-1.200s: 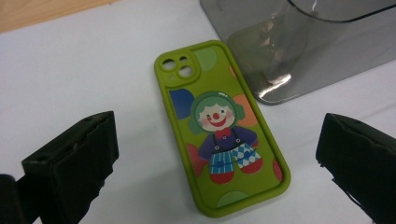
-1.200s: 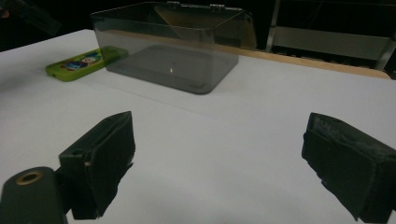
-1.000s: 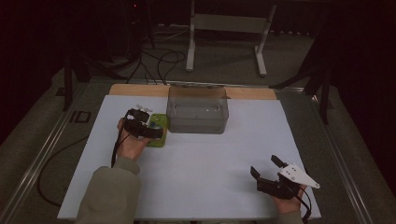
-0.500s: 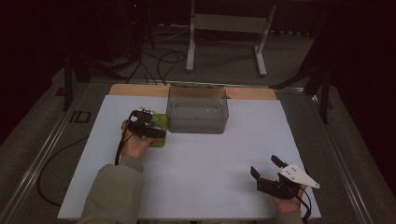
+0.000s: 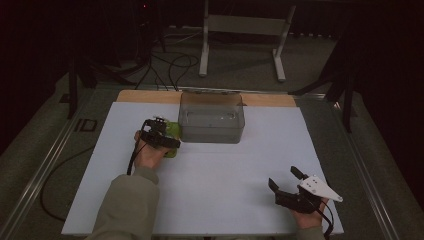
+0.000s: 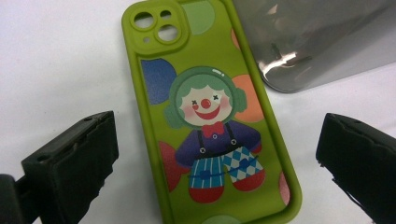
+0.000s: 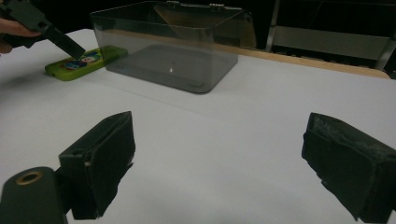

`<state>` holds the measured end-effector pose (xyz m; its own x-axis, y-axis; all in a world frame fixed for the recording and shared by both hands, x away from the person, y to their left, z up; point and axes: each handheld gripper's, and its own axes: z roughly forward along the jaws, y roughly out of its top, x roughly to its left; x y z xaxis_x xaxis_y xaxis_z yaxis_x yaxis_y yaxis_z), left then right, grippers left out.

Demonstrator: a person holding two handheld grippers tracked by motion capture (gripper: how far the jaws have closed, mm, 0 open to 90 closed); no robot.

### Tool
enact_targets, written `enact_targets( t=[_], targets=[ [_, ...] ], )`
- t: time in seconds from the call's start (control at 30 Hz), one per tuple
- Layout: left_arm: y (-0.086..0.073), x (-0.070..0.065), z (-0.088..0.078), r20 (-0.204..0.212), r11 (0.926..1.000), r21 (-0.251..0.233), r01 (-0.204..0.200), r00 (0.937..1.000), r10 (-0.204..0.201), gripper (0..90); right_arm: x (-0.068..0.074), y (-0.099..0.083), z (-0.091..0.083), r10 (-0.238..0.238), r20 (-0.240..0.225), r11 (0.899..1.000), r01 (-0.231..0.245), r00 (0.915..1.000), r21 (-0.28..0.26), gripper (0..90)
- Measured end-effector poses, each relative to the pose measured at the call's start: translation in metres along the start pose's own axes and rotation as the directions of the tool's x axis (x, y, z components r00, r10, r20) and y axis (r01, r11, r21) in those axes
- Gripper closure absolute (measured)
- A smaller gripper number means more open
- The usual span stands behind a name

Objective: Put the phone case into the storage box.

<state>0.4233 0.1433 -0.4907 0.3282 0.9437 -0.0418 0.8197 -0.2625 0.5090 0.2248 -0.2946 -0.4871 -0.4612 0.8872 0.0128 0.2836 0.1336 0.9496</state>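
The green phone case (image 6: 210, 116) looks like soft matt rubbery plastic, smooth, with a printed clown; the box (image 5: 211, 117) beside it is clear smoky plastic, glossy, catching a highlight; the table top (image 5: 225, 175) is smooth matt white, with a bare wood strip (image 5: 150, 96) along its far edge.

On the white table sheet (image 5: 215, 175) we see a clear, smoke-tinted plastic box (image 5: 211, 117) standing open-topped near the far edge. Just left of it, our left gripper (image 5: 159, 134) hovers over a lime-green flat case (image 5: 172, 136) that lies beside the box. Our right gripper (image 5: 286, 182), jaws spread, rests well apart near the table's near right corner.
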Motion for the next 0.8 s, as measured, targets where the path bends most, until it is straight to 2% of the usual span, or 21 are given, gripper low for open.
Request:
enact_targets(
  t=[0.37, 0.57, 0.8],
  targets=[
    [0.001, -0.003, 0.01, -0.002, 0.9993, 0.029, 0.025, 0.9997, -0.025, 0.1, 0.0, 0.0, 0.0, -0.002, -0.001, 1.0, 0.002, 1.0, 0.0, 9.4],
    [0.001, -0.002, 0.016, -0.019, 0.9973, 0.067, 0.029, 0.9994, -0.027, 0.1, -0.001, 0.0, 0.0, -0.002, 0.0, 1.0, 0.002, 1.0, 0.001, 9.4],
    [0.0, -0.003, 0.022, -0.018, 0.9944, 0.1, 0.036, 0.9992, -0.034, 3.1, -0.001, 0.0, 0.001, -0.005, 0.0, 1.0, 0.005, 1.0, 0.002, 9.4]
  ],
)
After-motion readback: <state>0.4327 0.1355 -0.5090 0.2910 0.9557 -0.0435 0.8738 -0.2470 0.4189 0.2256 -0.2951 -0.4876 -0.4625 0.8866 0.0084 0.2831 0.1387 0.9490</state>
